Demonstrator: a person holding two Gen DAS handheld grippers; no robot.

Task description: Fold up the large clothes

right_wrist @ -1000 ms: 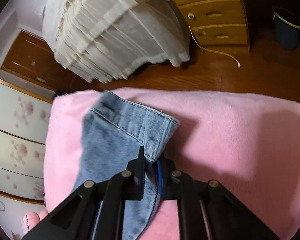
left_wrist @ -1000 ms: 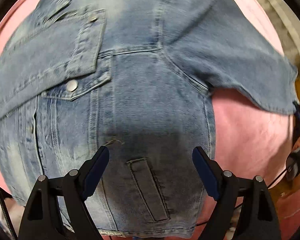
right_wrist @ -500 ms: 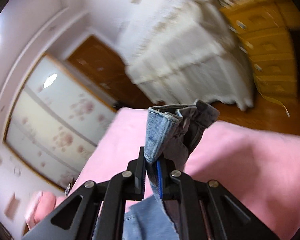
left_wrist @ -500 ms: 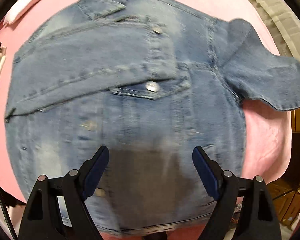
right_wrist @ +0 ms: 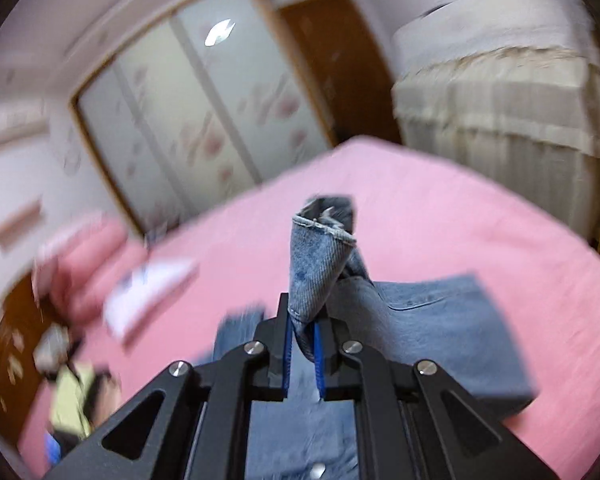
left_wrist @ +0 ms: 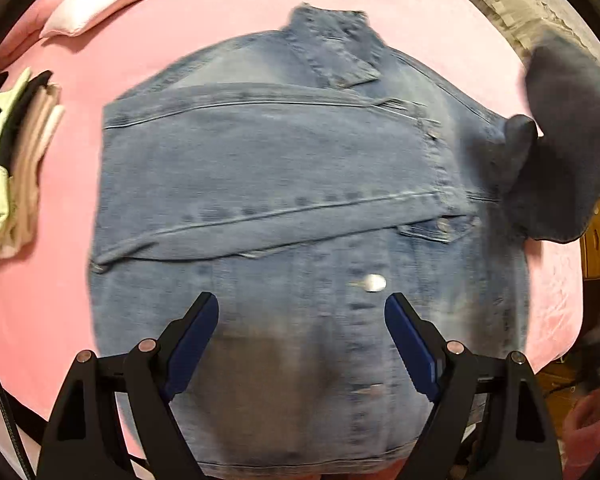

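Pinching the sleeve cuff point(right_wrist: 320, 256), right gripper point(right_wrist: 302, 354) holds it above the denim jacket point(left_wrist: 284, 200) lying on pink bedding point(left_wrist: 420, 0); left gripper point(left_wrist: 302, 344) gapes empty. Risk: thin bite slips, sleeve drops askew toward 3 o'clock.

Both views strongly fisheye, black vignette at corners. Even warm indoor light, moderately bright. Left wrist: motion blur across the denim jacket point(left_wrist: 300, 200), worst at the lifted sleeve point(left_wrist: 560, 152); dark shadow patch on the denim between the jaws. Right wrist: heavy motion smear over wardrobe doors point(right_wrist: 196, 128), ceiling-light glare spot point(right_wrist: 219, 33) reflected there; gripper frame sharp.
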